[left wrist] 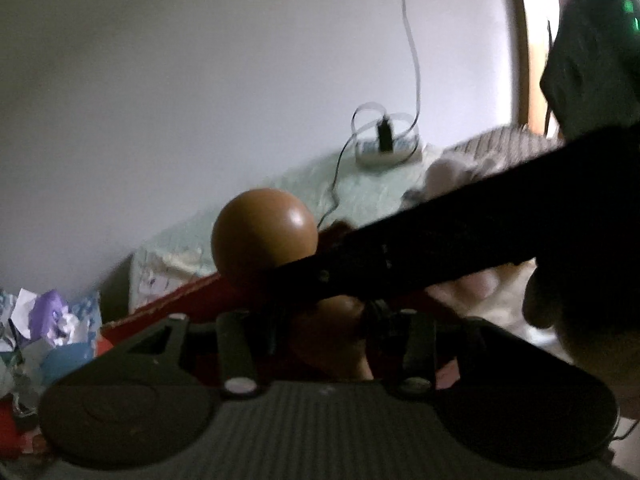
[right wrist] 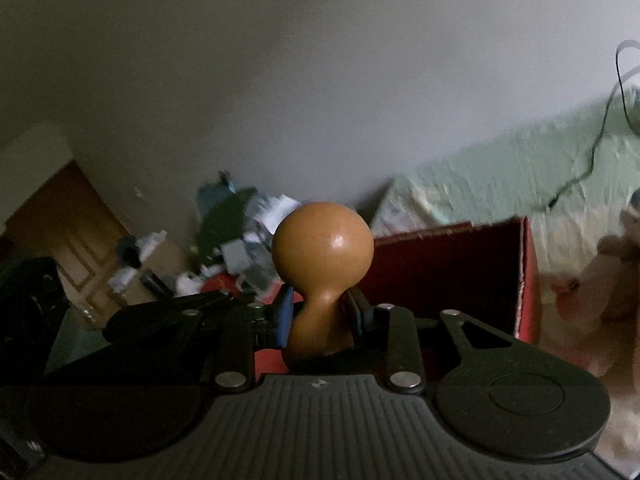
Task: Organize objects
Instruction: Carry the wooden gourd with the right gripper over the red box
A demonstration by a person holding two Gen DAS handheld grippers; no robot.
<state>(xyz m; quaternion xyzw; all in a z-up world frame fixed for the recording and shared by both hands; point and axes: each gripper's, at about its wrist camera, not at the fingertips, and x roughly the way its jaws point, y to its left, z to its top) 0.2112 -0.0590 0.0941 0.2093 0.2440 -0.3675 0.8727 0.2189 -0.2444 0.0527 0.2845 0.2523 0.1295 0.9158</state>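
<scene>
A brown wooden piece with a round ball head (right wrist: 322, 240) and a narrow neck stands upright in my right gripper (right wrist: 320, 314), which is shut on the neck. In the left wrist view the ball head (left wrist: 264, 236) rises above a dark bar, the right gripper (left wrist: 420, 240), which crosses the frame diagonally. Below that bar, a brown lower part sits between the fingers of my left gripper (left wrist: 326, 322), which looks shut on it. The left gripper's black body (right wrist: 160, 314) reaches in from the left in the right wrist view.
An open red cardboard box (right wrist: 460, 272) lies just behind the grippers on a bed with a pale green cover (right wrist: 500, 184). A pile of clutter (right wrist: 240, 240) lies left, a plush toy (right wrist: 616, 264) right. A power strip (left wrist: 388, 148) with cables sits on the bed.
</scene>
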